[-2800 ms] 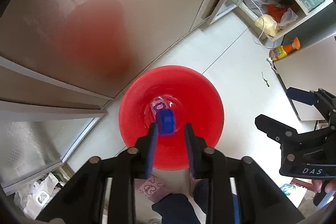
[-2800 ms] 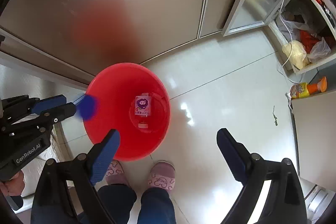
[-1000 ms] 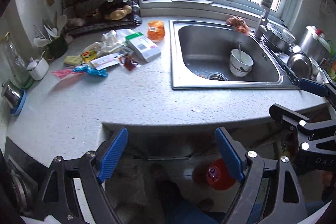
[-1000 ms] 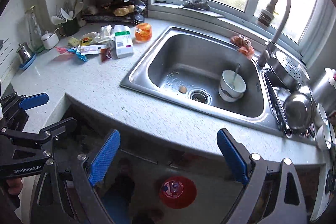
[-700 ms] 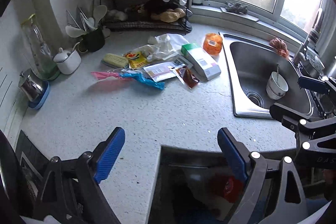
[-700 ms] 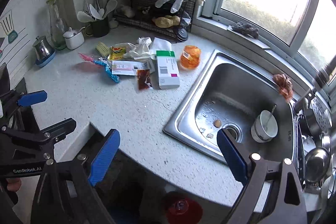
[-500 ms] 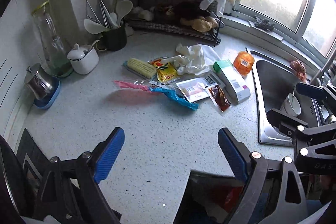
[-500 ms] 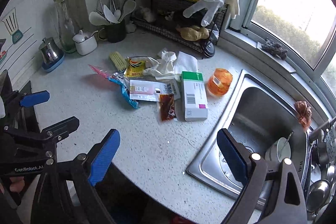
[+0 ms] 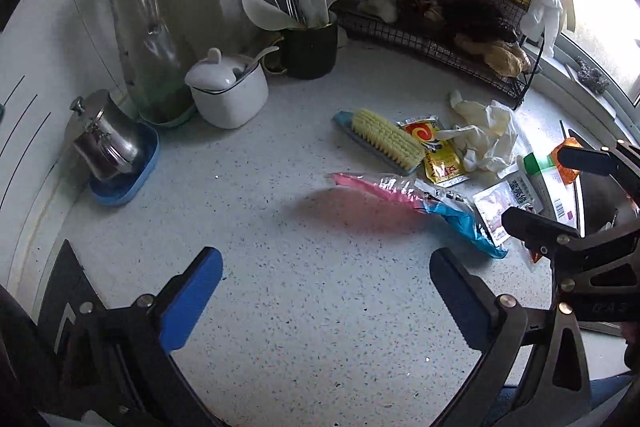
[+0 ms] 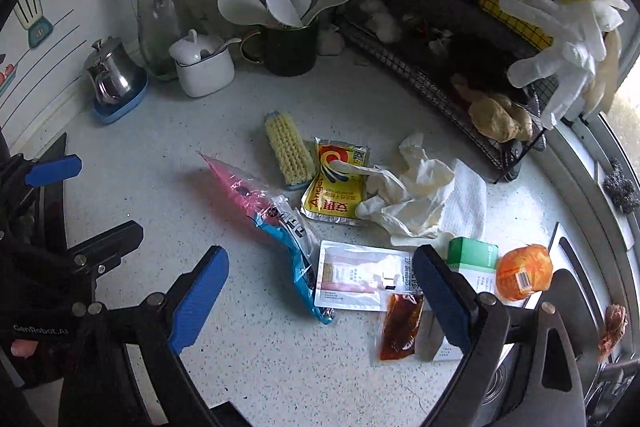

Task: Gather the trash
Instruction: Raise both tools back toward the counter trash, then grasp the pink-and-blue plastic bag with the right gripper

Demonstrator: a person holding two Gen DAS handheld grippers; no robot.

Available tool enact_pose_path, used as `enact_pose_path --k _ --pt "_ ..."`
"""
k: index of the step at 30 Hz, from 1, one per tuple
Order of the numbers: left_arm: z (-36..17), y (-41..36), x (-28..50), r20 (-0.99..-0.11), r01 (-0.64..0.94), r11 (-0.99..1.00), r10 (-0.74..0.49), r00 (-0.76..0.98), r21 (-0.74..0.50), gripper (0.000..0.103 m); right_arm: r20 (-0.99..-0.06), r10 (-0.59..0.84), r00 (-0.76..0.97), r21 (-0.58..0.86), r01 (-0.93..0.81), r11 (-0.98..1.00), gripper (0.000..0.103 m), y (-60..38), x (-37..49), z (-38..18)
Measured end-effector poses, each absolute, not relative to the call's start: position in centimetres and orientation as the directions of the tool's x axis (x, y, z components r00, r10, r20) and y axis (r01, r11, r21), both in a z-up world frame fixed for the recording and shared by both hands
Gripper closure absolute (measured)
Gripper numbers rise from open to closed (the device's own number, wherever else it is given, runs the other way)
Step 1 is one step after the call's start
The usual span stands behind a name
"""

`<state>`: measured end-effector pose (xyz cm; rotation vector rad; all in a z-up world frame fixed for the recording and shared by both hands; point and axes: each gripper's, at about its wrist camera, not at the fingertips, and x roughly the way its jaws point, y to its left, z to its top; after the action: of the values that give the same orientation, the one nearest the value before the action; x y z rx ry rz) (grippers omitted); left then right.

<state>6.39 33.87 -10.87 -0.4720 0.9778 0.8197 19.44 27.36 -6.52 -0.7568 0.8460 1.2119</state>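
My left gripper (image 9: 326, 291) was opening, empty; my right gripper (image 10: 320, 285) hung wide open over the pink-and-blue wrapper (image 10: 276, 223), maybe candy.

Hand-held gripper (image 10: 320, 281) wide open, wrappers (image 10: 348, 275) strewn on countertop (image 10: 168, 187)

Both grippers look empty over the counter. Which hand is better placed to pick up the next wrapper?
Probably the right. The right gripper hangs open directly over the white sachet and the pink-and-blue wrapper. The left gripper, its jaws opening, has only bare countertop between them, with the trash off to its right.
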Motion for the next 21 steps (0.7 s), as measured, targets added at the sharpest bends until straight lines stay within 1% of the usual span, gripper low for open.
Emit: enact_pose_path --k 10,13,18,21 --pt "-16.1 36.7 4.8 -0.926 -0.848 0.529 0.327 0.187 0.015 0.000 -0.935 0.350 0.054 -0.042 -0.998 0.040 0.010 32.8 18.0 -12.2" --pt "-17.4 37.4 4.6 -0.938 -0.858 0.513 0.310 0.156 0.027 0.000 -0.957 0.289 0.010 -0.009 -1.000 0.003 0.010 34.1 17.6 -14.0" --pt "-18.5 37.8 4.5 -0.942 -0.860 0.507 0.317 0.114 0.067 0.000 -0.969 0.246 -0.020 0.015 -1.000 -0.021 0.010 35.7 17.0 -16.0" --pt "-18.7 37.9 4.2 -0.946 -0.864 0.500 0.305 0.113 0.058 0.000 -0.974 0.223 -0.049 0.047 -0.999 -0.014 0.030 36.1 16.5 -16.6"
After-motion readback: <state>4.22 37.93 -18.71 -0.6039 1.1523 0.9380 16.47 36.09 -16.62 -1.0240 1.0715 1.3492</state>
